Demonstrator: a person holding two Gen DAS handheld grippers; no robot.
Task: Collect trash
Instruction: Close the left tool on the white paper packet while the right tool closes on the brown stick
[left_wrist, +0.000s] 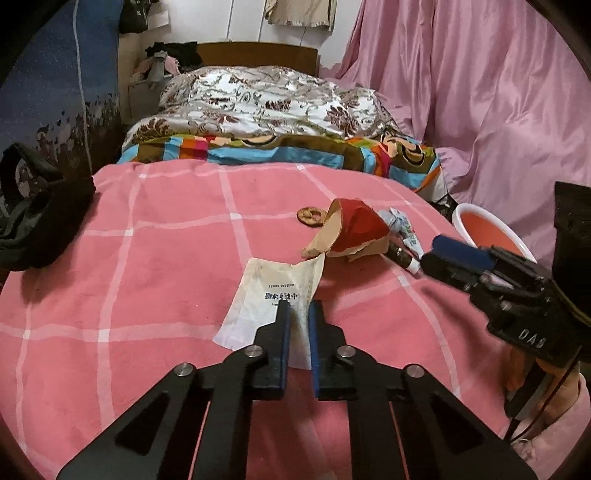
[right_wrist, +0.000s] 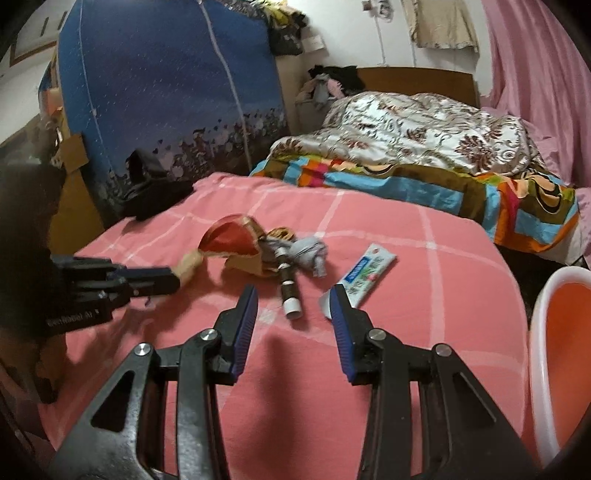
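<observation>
Trash lies on a pink checked blanket. My left gripper is shut on a white printed paper wrapper that lies on the blanket. Beyond it are a torn red and tan cardboard piece, a round pretzel-like bit, a crumpled wrapper and a dark tube. My right gripper is open above the blanket, with the dark tube between its fingers and a toothpaste tube by the right finger. The cardboard and a grey wad lie beyond.
An orange bin with a white rim stands at the bed's right edge; it also shows in the left wrist view. A black bag sits at the blanket's left. Folded quilts lie further up the bed. Pink curtains hang on the right.
</observation>
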